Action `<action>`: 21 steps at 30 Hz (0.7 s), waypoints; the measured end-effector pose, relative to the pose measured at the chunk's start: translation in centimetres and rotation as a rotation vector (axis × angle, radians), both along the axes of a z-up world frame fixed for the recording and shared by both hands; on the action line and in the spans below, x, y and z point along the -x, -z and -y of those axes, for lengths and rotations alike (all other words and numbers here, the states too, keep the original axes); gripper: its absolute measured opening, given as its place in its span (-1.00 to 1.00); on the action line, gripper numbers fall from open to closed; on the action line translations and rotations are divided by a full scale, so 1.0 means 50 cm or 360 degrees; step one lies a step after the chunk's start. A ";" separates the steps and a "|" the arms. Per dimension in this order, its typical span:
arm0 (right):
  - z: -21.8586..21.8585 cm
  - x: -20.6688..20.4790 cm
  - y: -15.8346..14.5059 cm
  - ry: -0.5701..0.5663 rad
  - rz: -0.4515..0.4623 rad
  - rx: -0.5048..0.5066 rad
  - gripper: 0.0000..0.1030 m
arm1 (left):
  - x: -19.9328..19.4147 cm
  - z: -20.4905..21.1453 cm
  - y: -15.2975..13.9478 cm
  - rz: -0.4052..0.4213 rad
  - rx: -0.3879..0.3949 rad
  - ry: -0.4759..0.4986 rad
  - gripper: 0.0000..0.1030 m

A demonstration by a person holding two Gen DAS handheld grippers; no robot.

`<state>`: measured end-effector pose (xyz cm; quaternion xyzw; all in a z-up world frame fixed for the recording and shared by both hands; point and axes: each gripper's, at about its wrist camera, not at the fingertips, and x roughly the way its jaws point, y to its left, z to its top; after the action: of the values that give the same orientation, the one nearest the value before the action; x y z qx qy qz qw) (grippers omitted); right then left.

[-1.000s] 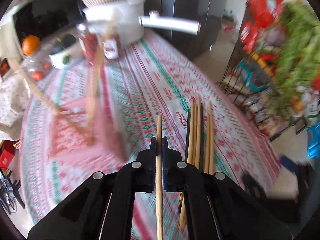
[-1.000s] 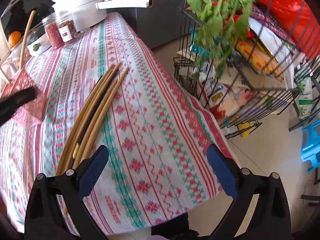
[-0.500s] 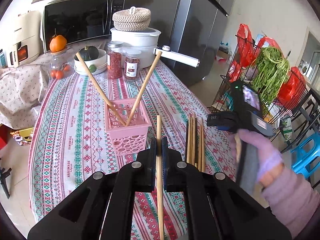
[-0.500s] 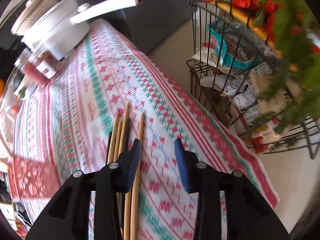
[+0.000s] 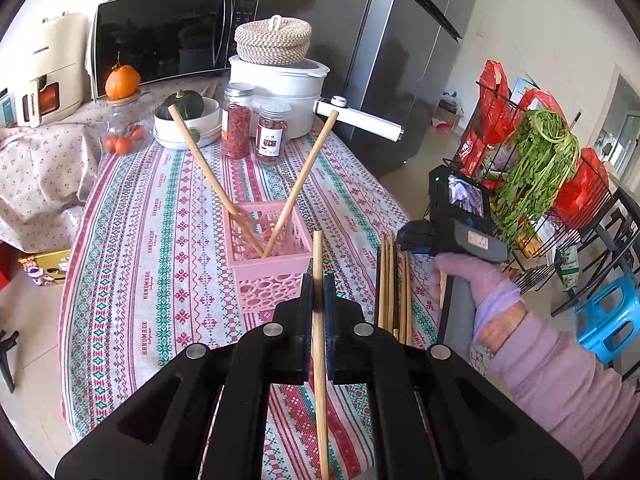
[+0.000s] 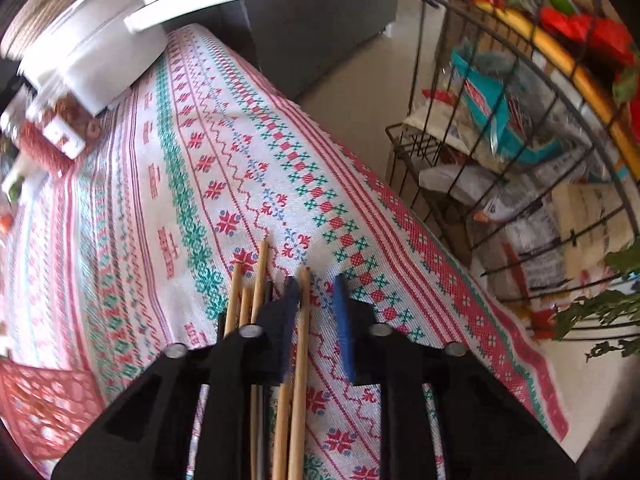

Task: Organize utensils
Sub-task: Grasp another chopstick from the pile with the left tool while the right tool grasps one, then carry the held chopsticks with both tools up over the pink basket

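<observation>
My left gripper (image 5: 319,294) held one chopstick (image 5: 319,320) pinched, the pink basket (image 5: 267,257) at eleven o'clock; my right fingers (image 6: 344,320), narrowly parted, straddled the outermost chopstick of the worktop bundle (image 6: 256,300) and needed squaring before closing.

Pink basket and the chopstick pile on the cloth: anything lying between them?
Left wrist view: nothing lies there. Between the basket and the pile is bare tablecloth; the left gripper's held chopstick only overlaps it.

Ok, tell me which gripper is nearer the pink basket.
Left. The left gripper sits just in front of the pink basket, shut on a chopstick. The right gripper is off beside it, over the loose chopsticks.
</observation>
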<state>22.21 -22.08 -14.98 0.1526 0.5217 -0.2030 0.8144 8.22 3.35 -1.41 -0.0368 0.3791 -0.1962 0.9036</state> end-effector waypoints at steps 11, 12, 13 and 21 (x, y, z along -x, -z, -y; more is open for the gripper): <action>-0.055 0.138 -0.116 -0.0105 0.0384 0.0097 -0.90 | 0.027 -0.028 -0.024 0.0092 0.0022 -0.0072 -0.92; -0.063 0.159 -0.135 -0.0127 0.0430 0.0109 -0.90 | 0.035 -0.030 -0.031 0.0113 0.0025 -0.0073 -0.92; -0.073 0.185 -0.158 -0.0152 0.0483 0.0124 -0.90 | 0.039 -0.030 -0.036 0.0126 0.0024 -0.0072 -0.92; -0.121 0.340 -0.268 -0.0286 0.0701 0.0132 -0.90 | 0.098 -0.028 -0.068 0.0245 0.0037 -0.0098 -0.92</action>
<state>5.19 -16.04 -1.60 0.1126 0.3343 -0.1130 0.9289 3.31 4.72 1.99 -0.0438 0.3048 -0.1751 0.9352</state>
